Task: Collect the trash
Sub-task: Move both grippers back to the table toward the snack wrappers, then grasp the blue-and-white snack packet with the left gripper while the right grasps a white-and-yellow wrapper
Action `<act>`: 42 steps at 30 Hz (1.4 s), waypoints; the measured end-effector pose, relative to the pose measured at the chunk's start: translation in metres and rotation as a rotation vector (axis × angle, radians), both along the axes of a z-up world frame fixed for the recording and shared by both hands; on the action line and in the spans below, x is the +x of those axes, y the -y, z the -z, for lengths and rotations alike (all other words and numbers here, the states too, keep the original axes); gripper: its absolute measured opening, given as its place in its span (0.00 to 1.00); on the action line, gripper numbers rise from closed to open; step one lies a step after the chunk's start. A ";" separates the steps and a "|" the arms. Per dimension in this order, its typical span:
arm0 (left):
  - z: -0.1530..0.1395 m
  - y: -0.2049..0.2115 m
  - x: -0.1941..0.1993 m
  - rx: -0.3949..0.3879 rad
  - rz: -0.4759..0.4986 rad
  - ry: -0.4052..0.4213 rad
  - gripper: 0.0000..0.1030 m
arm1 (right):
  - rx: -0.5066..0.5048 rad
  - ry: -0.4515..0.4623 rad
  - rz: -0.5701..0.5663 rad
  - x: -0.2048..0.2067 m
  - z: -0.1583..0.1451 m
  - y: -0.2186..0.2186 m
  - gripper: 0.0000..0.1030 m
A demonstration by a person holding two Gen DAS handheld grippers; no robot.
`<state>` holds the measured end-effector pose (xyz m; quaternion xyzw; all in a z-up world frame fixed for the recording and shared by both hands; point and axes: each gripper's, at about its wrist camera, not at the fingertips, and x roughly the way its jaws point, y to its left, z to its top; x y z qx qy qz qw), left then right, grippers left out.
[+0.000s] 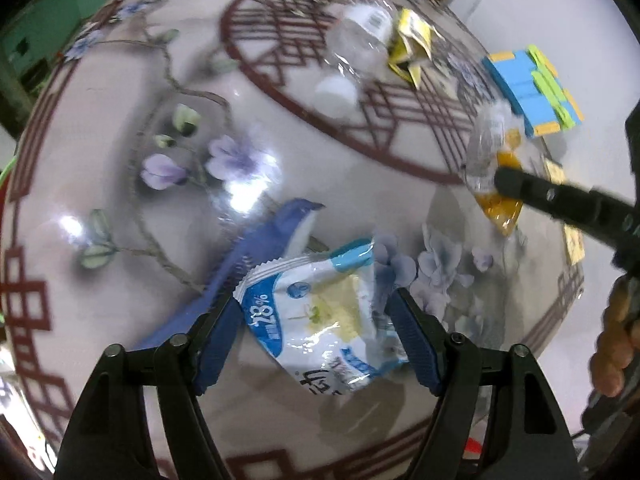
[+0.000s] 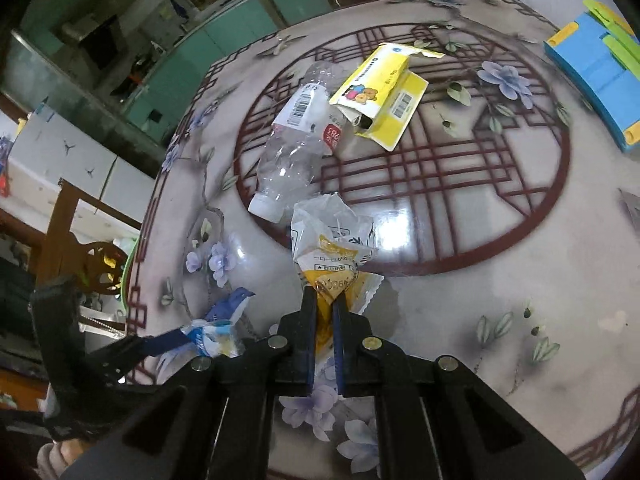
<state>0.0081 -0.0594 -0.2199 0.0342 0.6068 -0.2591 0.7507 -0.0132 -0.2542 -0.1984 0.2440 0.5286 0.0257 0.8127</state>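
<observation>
A blue-and-white snack wrapper (image 1: 320, 320) lies on the flower-patterned table (image 1: 120, 240), between the fingers of my left gripper (image 1: 314, 300). The blue pads stand at its two side edges without visibly squeezing it. That wrapper (image 2: 212, 336) also shows at the lower left of the right wrist view. My right gripper (image 2: 324, 296) is shut on the lower end of a yellow-and-clear wrapper (image 2: 332, 240), which sticks up beyond its tips. From the left wrist view, that wrapper (image 1: 488, 152) hangs at the right gripper's tip (image 1: 502, 178).
A crushed clear bottle (image 2: 288, 152) with a white cap and an opened yellow carton (image 2: 380, 92) lie in the table's middle. A blue-and-green block thing (image 2: 592, 76) sits at the far right edge. A wooden chair (image 2: 68, 232) stands left of the table. A person's hand (image 1: 616, 344) holds the right gripper.
</observation>
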 end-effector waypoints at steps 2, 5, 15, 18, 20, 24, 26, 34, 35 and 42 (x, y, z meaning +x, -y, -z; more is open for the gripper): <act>0.002 0.006 -0.003 0.018 0.034 0.036 0.53 | 0.001 -0.005 0.001 0.002 0.001 -0.004 0.05; -0.003 0.004 0.001 -0.018 0.030 0.016 0.02 | -0.021 -0.021 -0.003 0.001 0.002 -0.007 0.05; -0.067 -0.057 0.031 -0.061 -0.087 0.148 0.00 | -0.066 0.124 -0.059 0.016 -0.045 -0.051 0.05; -0.076 -0.062 0.034 -0.055 -0.045 0.177 0.00 | -0.101 0.165 -0.030 0.019 -0.061 -0.045 0.05; -0.077 -0.060 0.034 -0.055 -0.021 0.177 0.00 | -0.101 0.174 0.020 0.015 -0.070 -0.028 0.05; -0.079 -0.040 0.026 -0.105 0.077 0.154 0.07 | -0.168 0.189 0.110 -0.002 -0.089 0.011 0.05; -0.079 -0.020 0.014 -0.168 0.188 0.136 0.28 | -0.192 0.169 0.158 -0.014 -0.089 0.030 0.05; -0.044 0.084 -0.077 -0.231 0.716 0.059 0.88 | -0.264 0.038 0.315 -0.082 -0.071 0.096 0.05; -0.033 0.094 -0.087 -0.210 0.761 0.026 0.88 | -0.261 0.030 0.346 -0.093 -0.072 0.107 0.05; 0.011 0.129 -0.129 -0.114 0.871 0.008 0.39 | -0.239 0.017 0.454 -0.134 -0.070 0.140 0.05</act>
